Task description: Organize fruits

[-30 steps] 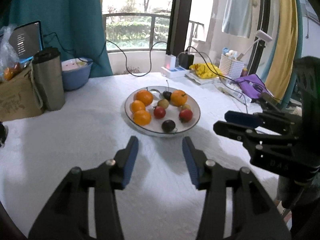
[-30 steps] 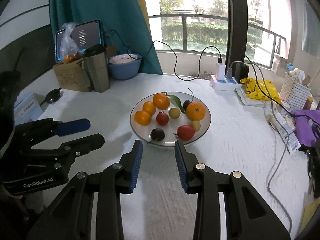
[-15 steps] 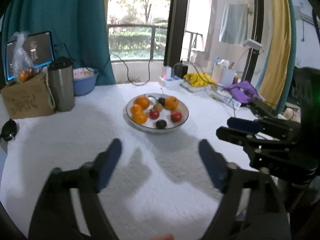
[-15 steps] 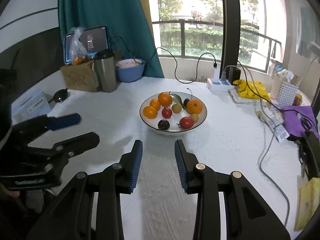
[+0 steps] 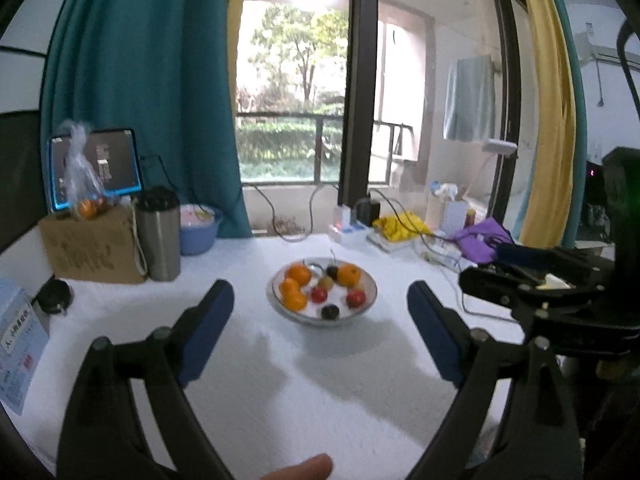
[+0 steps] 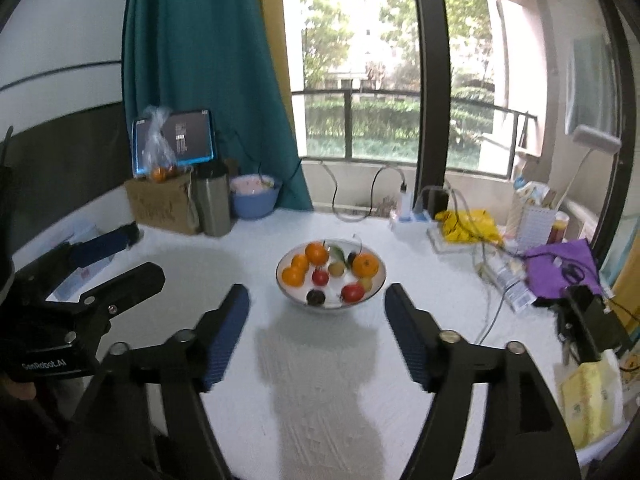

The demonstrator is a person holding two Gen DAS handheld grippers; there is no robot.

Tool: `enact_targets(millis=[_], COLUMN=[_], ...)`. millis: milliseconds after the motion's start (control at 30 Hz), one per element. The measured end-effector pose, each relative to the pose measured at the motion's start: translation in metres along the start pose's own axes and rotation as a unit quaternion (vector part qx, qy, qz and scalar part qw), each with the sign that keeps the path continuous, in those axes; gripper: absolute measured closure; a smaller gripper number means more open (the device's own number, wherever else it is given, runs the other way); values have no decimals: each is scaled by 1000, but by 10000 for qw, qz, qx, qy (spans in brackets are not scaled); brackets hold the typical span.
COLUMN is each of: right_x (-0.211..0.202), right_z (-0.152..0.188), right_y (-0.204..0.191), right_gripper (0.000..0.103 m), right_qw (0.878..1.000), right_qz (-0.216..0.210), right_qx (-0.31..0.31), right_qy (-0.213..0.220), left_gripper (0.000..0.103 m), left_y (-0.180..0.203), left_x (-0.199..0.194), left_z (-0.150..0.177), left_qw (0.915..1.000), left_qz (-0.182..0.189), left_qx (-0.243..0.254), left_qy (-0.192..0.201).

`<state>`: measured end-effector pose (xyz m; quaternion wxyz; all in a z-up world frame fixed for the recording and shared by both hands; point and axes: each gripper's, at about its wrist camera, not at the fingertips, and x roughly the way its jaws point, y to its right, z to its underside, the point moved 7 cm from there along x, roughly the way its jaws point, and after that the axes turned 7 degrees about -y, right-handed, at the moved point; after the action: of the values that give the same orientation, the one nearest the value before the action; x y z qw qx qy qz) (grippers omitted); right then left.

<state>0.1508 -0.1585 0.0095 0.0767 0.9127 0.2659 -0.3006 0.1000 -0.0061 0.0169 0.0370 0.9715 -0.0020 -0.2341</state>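
A white bowl (image 5: pixel 362 310) stands on the white table and holds several oranges (image 5: pixel 299 274), red fruits (image 5: pixel 319 294), a dark plum (image 5: pixel 330 312) and small yellowish fruits. It also shows in the right wrist view (image 6: pixel 376 288), with oranges (image 6: pixel 365 266) and a red fruit (image 6: pixel 353 292). My left gripper (image 5: pixel 320 296) is wide open and empty, held back from the bowl. My right gripper (image 6: pixel 316 300) is wide open and empty, also short of the bowl. Each gripper shows at the other view's edge.
At the back left stand a cardboard box (image 5: pixel 86 246) with a bag of oranges (image 5: pixel 86 204), a steel tumbler (image 5: pixel 158 236), a blue bowl (image 5: pixel 198 230) and a tablet (image 5: pixel 96 166). Power strip, cables, yellow bag (image 6: pixel 466 224) and purple cloth (image 6: pixel 560 268) lie at the right.
Both grippers have pulled back and up from the bowl, so it looks smaller. Both have opened from narrow to wide; the right opened only in the last half second.
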Motion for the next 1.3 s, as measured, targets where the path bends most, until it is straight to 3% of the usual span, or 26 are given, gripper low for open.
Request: enact_targets(millis=[133,533,733,1300], right_x=[-13,-13,-6,-2], right_z=[-9,-15,-13,-12], right_y=[3,29,29,27], right_gripper=[16,14,14,14], right_qw=[9995,9973,9974,9976], right_qz=[225,594,614,604], right_qx=[36,289,275,262], right_qy=[197,336,263,209], left_gripper=[13,13,13,13], left_y=[-1,-35,-40,-33], left_x=[-1,5,6,6], left_z=[-5,-13,-12,-9], left_qw=[9994,9972,9976,9980], left_qz=[-303,-552,-350,-293], left_qx=[118,-352,-459,-451], left_qy=[80,350,376,343])
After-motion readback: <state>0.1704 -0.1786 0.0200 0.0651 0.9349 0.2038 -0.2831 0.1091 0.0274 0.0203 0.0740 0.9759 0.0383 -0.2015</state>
